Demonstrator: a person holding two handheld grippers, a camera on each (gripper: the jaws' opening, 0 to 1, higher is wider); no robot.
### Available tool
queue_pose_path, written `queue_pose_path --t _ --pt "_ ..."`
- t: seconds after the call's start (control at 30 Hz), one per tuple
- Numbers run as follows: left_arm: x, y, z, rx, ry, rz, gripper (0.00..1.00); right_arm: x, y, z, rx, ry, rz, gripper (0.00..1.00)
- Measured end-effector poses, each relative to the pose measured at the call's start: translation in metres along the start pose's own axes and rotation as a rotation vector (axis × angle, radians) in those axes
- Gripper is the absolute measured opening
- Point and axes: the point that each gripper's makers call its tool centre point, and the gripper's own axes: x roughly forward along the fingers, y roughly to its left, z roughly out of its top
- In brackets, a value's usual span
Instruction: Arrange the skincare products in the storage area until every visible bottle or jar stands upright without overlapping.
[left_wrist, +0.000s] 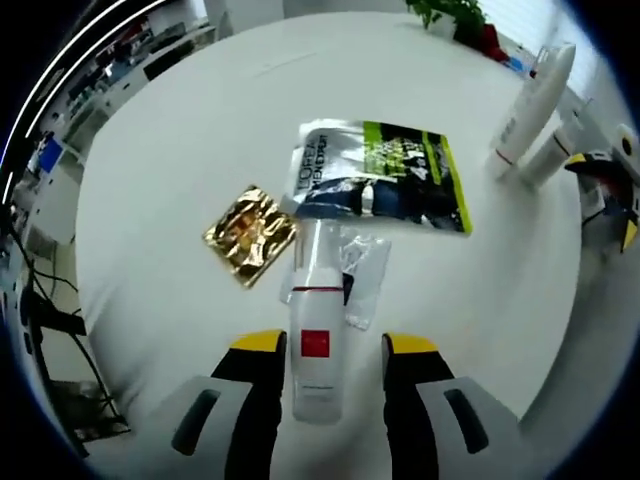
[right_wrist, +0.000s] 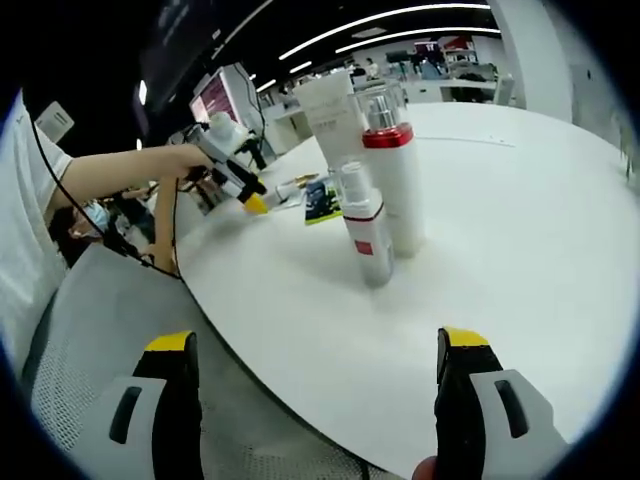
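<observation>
left gripper view has my left claw (left_wrist: 333, 368) spread apart, its two jaws on either side of a white bottle with a red square label (left_wrist: 315, 345) that lies flat on the round white table (left_wrist: 180, 160), not yet pinched as far as i can tell. just beyond the bottle lie a crinkled clear wrapper (left_wrist: 362, 272), a gold foil sachet (left_wrist: 250, 235) and a l'oréal sheet-mask packet (left_wrist: 385, 178), all flat. at the far right edge two white bottles (left_wrist: 530, 110) already stand upright, just beside each other. right gripper view shows my right claw (right_wrist: 315, 390) also spread wide and holding nothing, hanging near the table's near edge; ahead of it stand a small white pump bottle with a red band (right_wrist: 362, 225) and a taller bottle with a red collar (right_wrist: 398, 185), close together, with a pale tall container (right_wrist: 335, 120) behind them, and my other gripper (right_wrist: 235, 170) off to the left. i judge the job partly done: a cluster stands, the lying bottle is left to raise and set clear of the rest, and whether the upright ones touch i cannot tell
</observation>
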Motion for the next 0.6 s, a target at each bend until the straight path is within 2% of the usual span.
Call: queue_pose_path --t 0.43,0.6 --pt "0.0015 0.0071 -0.0043 0.034 0.045 0.023 0.25 -0.0003 -0.0008 0.0002 0.006 -0.004 -0.005 0.98" --pt "0.0017 0.0081 -0.0041 0.023 0.046 0.026 0.25 -0.0013 -0.0018 0.0007 0.011 -0.007 -0.008 0.98"
